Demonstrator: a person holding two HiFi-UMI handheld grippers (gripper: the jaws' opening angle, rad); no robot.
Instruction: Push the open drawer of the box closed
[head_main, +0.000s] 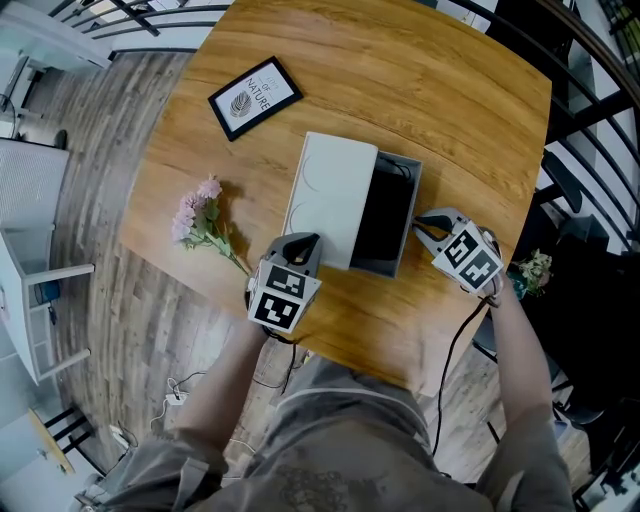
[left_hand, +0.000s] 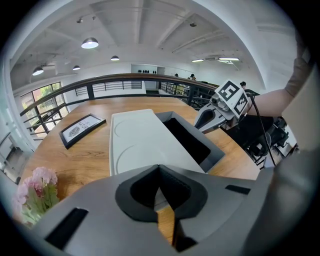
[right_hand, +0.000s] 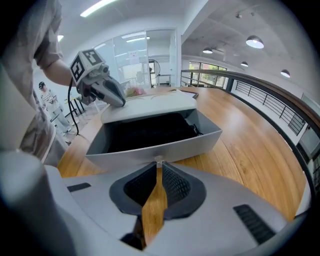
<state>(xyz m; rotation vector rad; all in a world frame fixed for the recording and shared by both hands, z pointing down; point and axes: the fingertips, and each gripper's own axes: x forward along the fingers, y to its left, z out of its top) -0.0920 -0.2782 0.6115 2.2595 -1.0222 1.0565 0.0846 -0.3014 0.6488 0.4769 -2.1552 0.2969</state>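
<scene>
A white box (head_main: 328, 190) lies in the middle of the round wooden table (head_main: 450, 90). Its grey drawer (head_main: 408, 228) stands pulled out to the right, the inside dark. In the right gripper view the drawer front (right_hand: 130, 154) fills the space just ahead. My right gripper (right_hand: 159, 164) is closed at the middle of that front, its tips pinched on a small pale knob (right_hand: 159, 160). My left gripper (head_main: 304, 244) is shut with nothing in it, its tips against the box's near end (left_hand: 150, 150).
A black-framed picture (head_main: 255, 97) lies at the table's far left, and a sprig of pink flowers (head_main: 200, 220) lies left of the box. The table's near edge runs just behind both grippers. A cable hangs from the right gripper. A railing stands beyond the table.
</scene>
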